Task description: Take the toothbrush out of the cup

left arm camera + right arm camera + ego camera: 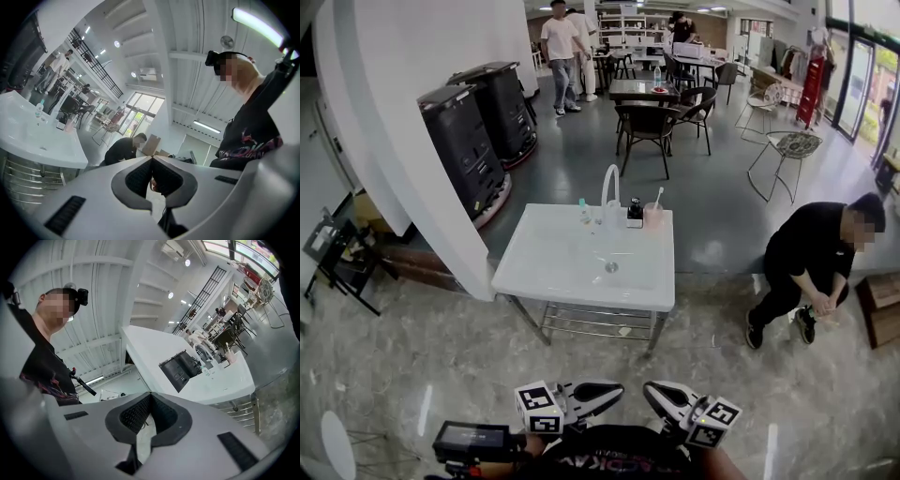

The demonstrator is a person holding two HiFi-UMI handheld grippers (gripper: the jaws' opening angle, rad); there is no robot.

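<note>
L gripper (151, 159): jaws pressed together, nothing btwn them. Held low by the person's chest, tips aimed twd the R one.
R gripper (150, 394): also clamped on nothing, just beside the L, tips nearly facing it.
Why so: reads as a carry pose (task not begun, I'd judge), both tools far from any work.
Sink table (581, 292): well ahead of both grippers, bare floor btwn.
Cup (653, 217): at the far back edge of the sink top, ahead & slightly R of the R gripper. Toothbrush (658, 197) stands in it, head up, leaning R.
Neighbours: black box (634, 214) just L of cup, faucet (608, 187) further L. Cup's R side is open.
Room: table's near rim is the first edge to clear. Coming in from above/R seems freest.
</note>
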